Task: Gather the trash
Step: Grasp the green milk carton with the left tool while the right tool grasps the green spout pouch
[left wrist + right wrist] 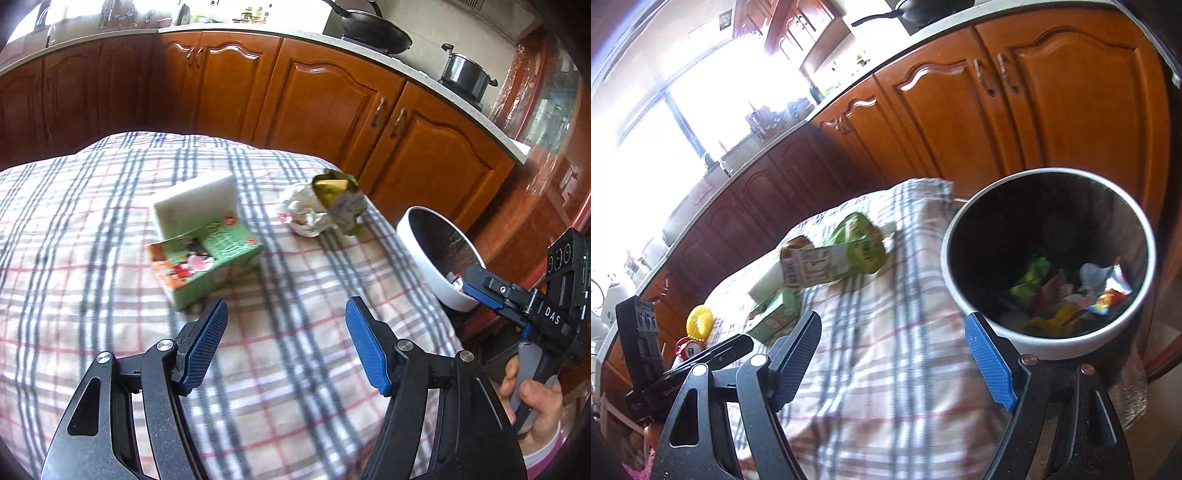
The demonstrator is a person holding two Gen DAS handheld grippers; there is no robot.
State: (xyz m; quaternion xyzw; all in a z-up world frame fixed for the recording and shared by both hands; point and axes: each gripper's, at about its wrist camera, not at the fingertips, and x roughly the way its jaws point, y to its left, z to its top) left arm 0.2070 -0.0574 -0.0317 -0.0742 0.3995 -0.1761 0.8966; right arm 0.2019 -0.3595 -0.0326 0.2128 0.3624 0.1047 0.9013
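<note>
Both grippers, left point(286, 325) and right point(894, 354), hovered with jaws spread and empty over the plaid-clothed counter point(110, 258). A green opened cardboard carton point(205, 247) and a crumpled green-and-white wrapper point(325, 206) lay there, near the white round wastebasket point(1067, 347) holding colourful scraps.

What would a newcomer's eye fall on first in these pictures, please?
Probably the open green carton lying mid-table on the plaid tablecloth, with a crumpled green wrapper beyond it near the far edge. Next, the white-rimmed bin beside the table, with colourful trash at its bottom.
</note>
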